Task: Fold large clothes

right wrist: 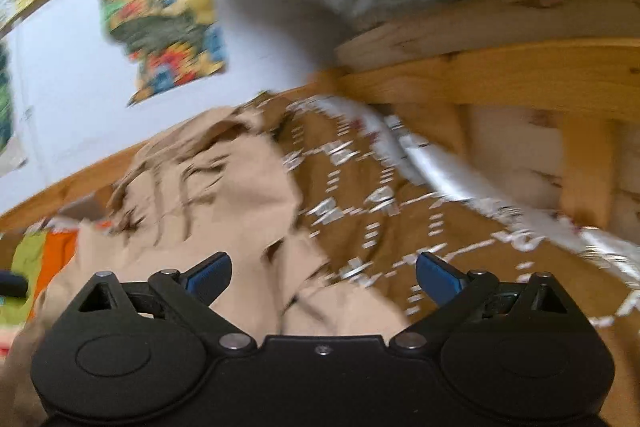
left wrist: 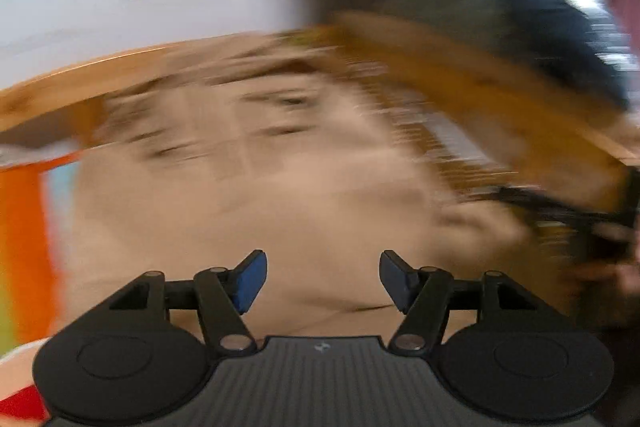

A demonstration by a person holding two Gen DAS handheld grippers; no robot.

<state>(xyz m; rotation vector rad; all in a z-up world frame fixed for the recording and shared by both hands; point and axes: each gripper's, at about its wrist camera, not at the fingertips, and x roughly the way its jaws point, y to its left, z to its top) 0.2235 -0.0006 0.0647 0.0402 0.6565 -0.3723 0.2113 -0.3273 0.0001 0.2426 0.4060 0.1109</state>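
White wall with colourful posters (right wrist: 164,27) backs a wooden bed frame (right wrist: 500,75). Beige garment (right wrist: 224,195) lies crumpled on a brown patterned bedspread (right wrist: 384,187), its long axis apparently running from lower left to upper right, though blur makes this uncertain. Left gripper (left wrist: 322,281), jaws spread wide, hovers over the cloth holding nothing. Right gripper (right wrist: 323,273), likewise wide open and empty, sits above the garment's right edge.

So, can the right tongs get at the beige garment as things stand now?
Probably yes. The right tongs are open and empty, the beige garment lies directly ahead on the brown patterned cover, nothing between them.
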